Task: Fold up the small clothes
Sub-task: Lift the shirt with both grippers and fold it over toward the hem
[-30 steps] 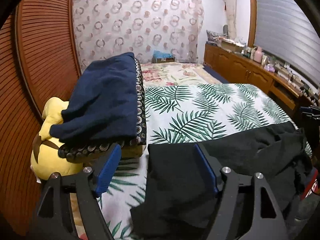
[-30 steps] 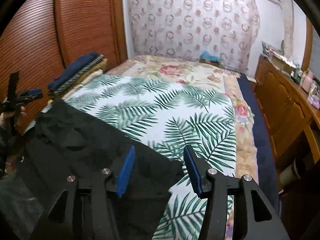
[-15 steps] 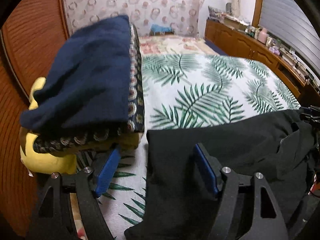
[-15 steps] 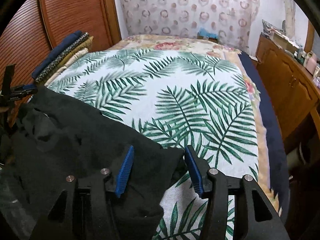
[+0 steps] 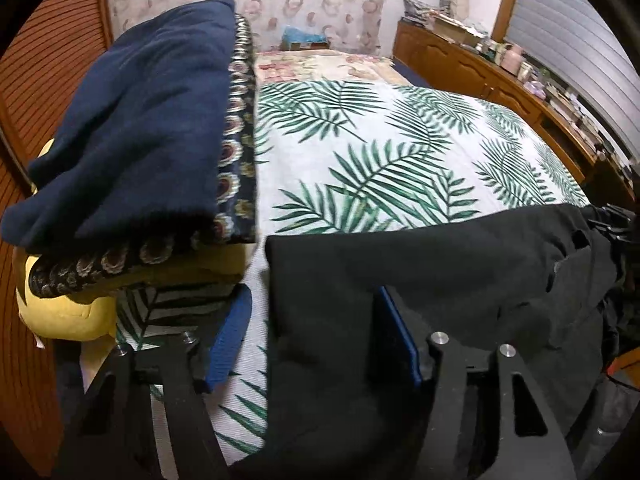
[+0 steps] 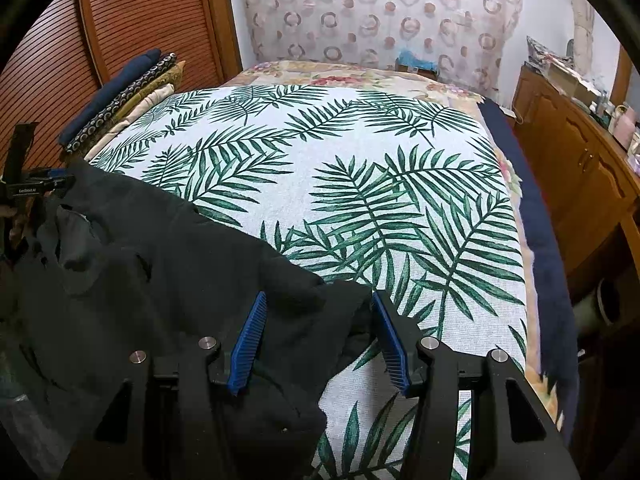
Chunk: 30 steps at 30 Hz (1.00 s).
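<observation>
Broadly, a palm-leaf-printed white bedspread [image 6: 360, 184] is seen, with a crumpled black fabric garment [image 6: 132, 280] spread along its near edge. At the bedspread's left edge a folded stack topped by a navy blue cloth [image 5: 132, 128] is piled. The left gripper [image 5: 312, 336], jaws just narrowed but not pressing, straddles one garment corner; the right gripper [image 6: 320, 340] stands parted around the other corner.
</observation>
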Tool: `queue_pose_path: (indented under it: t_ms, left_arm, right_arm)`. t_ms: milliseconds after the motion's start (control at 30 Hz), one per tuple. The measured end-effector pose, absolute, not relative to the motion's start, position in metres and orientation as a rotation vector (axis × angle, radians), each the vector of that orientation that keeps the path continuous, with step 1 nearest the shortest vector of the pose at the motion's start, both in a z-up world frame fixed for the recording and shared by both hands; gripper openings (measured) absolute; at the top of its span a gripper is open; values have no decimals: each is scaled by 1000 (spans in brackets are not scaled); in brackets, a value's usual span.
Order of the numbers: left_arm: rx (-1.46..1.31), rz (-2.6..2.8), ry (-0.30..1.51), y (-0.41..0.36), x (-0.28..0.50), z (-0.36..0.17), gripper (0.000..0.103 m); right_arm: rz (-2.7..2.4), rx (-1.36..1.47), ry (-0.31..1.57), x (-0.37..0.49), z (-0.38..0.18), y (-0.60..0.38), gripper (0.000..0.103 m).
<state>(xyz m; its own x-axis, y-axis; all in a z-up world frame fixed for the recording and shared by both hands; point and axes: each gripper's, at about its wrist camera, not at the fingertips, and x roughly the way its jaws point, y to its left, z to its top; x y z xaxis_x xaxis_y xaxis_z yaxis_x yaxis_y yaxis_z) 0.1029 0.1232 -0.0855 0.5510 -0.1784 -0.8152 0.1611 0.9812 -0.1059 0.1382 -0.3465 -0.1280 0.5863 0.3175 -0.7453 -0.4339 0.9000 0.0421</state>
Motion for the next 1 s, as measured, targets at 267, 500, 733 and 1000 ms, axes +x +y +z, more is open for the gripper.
queue_pose_path:
  t_ms: [267,500,733,1000]
  left_arm:
    - [-17,-204,971,114,114,-84,60]
    - [-37,-223,962,113,117,-83,30]
    - [-52,-236,848,105,87,-55,14]
    - [-68,-282,593,95,20,51,14]
  right_arm:
    - [461,-169,846,139,-128,-344,56]
    - [526,-152,852,136,-127,-341,24]
    - [601,-143,777,115,-107,-335,14]
    - [668,-107,508,58,10,-343,13]
